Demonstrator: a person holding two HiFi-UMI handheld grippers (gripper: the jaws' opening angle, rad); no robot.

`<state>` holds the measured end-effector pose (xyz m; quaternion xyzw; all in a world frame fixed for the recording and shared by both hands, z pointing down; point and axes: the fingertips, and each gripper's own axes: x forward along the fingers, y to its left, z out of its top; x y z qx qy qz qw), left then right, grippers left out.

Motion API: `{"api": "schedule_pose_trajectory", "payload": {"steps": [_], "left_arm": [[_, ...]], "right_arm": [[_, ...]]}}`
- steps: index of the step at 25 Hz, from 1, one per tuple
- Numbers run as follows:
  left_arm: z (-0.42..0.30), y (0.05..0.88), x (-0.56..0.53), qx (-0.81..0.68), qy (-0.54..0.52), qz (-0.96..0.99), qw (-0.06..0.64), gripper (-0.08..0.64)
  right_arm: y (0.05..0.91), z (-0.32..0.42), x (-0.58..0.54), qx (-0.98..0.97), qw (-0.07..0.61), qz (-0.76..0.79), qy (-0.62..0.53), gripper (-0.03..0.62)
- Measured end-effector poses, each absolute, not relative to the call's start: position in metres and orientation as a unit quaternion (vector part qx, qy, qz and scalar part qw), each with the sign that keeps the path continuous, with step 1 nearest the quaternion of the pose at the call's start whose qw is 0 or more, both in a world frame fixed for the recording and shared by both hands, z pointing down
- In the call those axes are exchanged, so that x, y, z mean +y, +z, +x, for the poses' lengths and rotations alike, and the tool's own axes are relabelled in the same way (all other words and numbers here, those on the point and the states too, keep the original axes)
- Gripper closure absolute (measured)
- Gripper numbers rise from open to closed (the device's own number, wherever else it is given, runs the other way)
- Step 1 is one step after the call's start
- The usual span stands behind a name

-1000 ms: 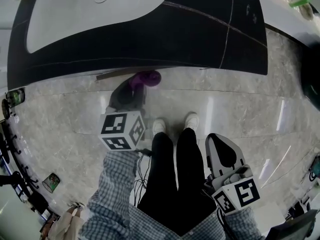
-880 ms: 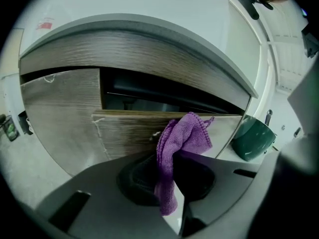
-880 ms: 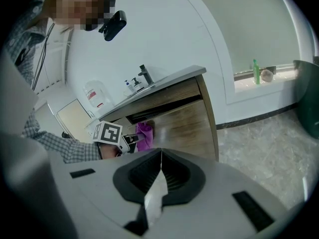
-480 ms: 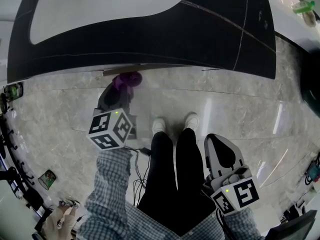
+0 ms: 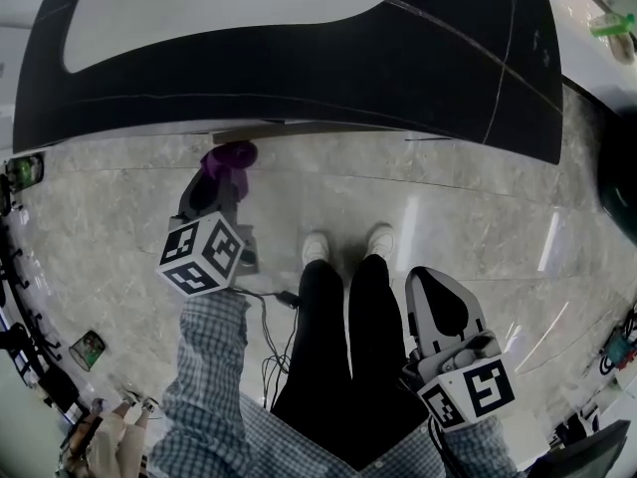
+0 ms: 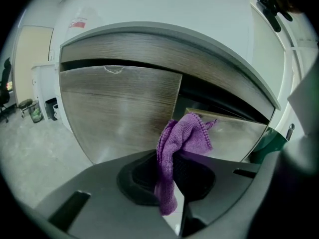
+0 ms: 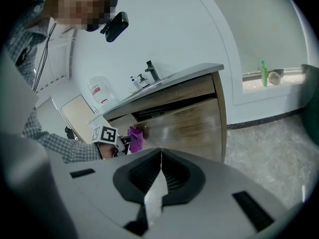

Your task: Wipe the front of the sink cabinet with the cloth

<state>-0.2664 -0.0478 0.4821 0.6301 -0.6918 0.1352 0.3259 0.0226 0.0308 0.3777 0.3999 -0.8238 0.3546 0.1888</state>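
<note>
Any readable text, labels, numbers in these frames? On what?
No readable words or numbers anywhere.
White jug: red label, too blurred to read.
Wall sticker: red and white, too small to read.
Marker cubes: square patterns only, no characters.

Cloth: purple. Cabinet front: grey-brown wood grain. Surface: black. Floor: grey marbled. Sleeve: blue-white check. Shoes: white. Trousers: black.
</note>
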Motion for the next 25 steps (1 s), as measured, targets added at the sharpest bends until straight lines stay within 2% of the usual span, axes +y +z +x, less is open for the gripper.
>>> {"api": "schedule_pose_trajectory", "payload": {"steps": [9, 25], "left_arm": [[-0.299, 0.496, -0.02, -0.745, 0.105, 0.557, 0.351, 0.506], [-0.241, 0.526, -0.048, -0.726, 0.129, 0.578, 0.35, 0.506]], "right_arm": [[0.378, 0.025, 0.029, -0.824, 0.188, 0.399, 0.356, 0.575], [0.396, 0.059, 0.026, -0.806, 0.187, 0.419, 0.373, 0.575]]}}
